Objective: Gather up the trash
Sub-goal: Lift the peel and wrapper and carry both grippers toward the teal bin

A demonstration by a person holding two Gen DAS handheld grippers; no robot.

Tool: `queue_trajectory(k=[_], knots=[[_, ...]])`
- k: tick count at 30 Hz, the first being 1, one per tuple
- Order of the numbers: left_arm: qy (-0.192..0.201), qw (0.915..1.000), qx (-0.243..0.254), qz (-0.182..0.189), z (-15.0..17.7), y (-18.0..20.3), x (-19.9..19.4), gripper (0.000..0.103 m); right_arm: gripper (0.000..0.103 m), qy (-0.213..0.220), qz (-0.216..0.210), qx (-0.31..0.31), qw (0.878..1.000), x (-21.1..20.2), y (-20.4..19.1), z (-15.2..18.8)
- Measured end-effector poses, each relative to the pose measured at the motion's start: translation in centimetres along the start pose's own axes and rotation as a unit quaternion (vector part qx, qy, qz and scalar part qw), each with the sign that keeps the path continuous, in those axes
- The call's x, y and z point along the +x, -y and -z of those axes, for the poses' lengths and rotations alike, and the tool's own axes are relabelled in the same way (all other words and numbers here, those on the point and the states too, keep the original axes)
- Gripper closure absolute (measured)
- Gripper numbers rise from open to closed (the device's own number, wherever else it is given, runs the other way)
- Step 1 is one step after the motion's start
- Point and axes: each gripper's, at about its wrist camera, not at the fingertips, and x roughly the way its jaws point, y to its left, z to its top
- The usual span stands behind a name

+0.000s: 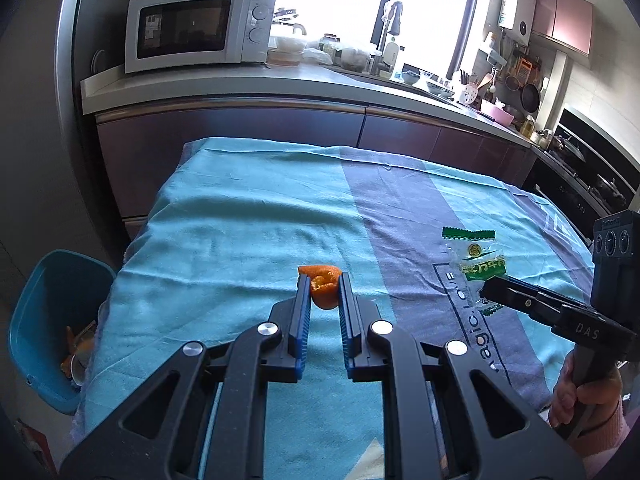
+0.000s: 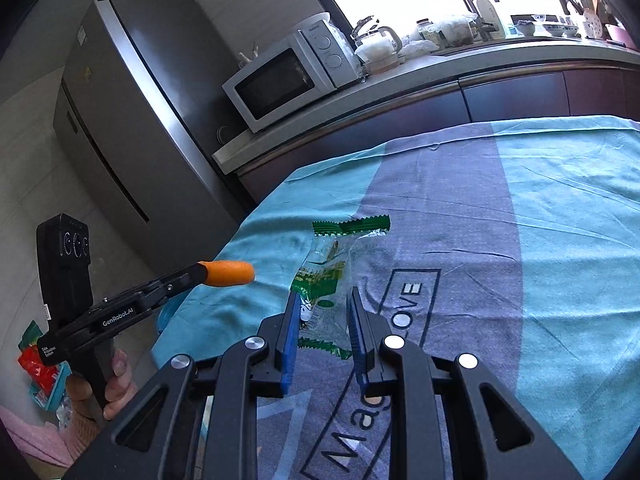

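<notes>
My left gripper (image 1: 325, 286) is shut on a piece of orange peel (image 1: 323, 289) and holds it above the cloth; the peel also shows in the right wrist view (image 2: 230, 273). A clear and green plastic wrapper (image 1: 476, 260) lies on the cloth at the right. My right gripper (image 2: 325, 300) has its jaws on either side of the wrapper (image 2: 328, 276), a gap still between them and not closed on it. In the left wrist view the right gripper (image 1: 490, 290) sits at the wrapper's near end.
A teal and purple cloth (image 1: 240, 220) covers the table. A blue bin (image 1: 44, 328) with trash inside stands on the floor at the table's left. A counter with a microwave (image 1: 196, 28) runs behind. A fridge (image 2: 132, 128) stands at the left.
</notes>
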Motion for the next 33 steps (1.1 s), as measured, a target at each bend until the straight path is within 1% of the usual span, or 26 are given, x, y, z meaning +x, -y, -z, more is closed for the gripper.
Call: queue_trajectory(k=[12,33], knots=[[0.016,0.9997,-0.010,-0.018,0.4,-1.0,-2.1,0.089,0.081,-0.016,-0.029,-0.022,0.999,1.8,-2.0,0.0],[0.032,0.9984,-0.030,-0.037,0.7,-3.2,-4.6,0.089,0.081,-0.038,-0.060,-0.051,0.996,4.2,-5.8,0.0]])
